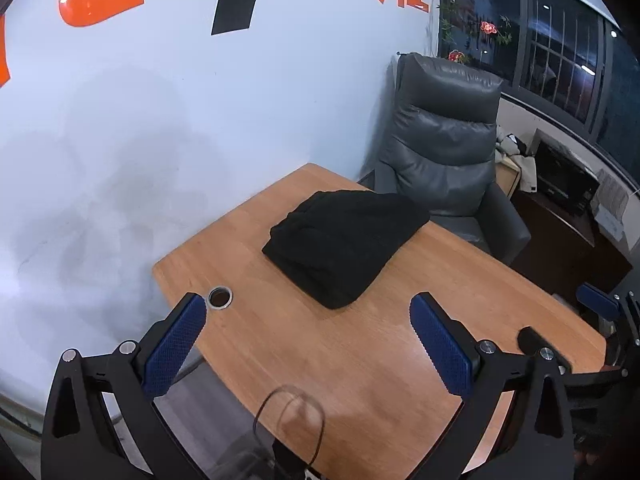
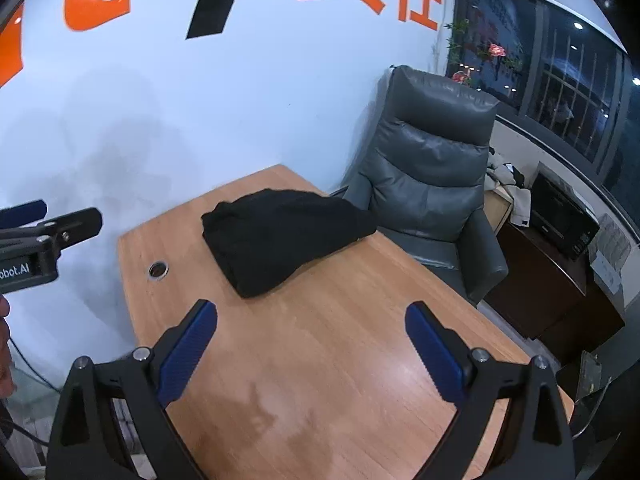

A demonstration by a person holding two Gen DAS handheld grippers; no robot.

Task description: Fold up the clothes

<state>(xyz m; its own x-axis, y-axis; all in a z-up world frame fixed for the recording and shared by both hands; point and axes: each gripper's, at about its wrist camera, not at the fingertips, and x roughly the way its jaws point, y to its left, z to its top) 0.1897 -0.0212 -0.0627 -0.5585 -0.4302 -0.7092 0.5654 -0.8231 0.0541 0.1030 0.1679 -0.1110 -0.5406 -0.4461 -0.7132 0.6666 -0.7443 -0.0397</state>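
A black garment [image 1: 344, 244] [image 2: 280, 236] lies folded into a compact bundle on the far part of the wooden table [image 1: 360, 368] [image 2: 320, 360]. My left gripper [image 1: 308, 304] hovers above the table's near side, short of the bundle, open with nothing between its blue pads. To its right my right gripper [image 2: 312, 307] is also held above the bare wood, open and empty. One blue pad [image 1: 598, 306] of the right gripper shows at the right edge of the left wrist view. A finger [image 2: 80, 222] of the left gripper shows at the left edge of the right wrist view.
A grey leather armchair [image 1: 444, 148] [image 2: 432, 168] stands behind the table's far right side. A round cable hole [image 1: 220, 297] [image 2: 159, 269] sits near the table's left edge, next to the white wall. A dark cabinet [image 2: 552, 292] carries a black appliance [image 2: 560, 216] below the window.
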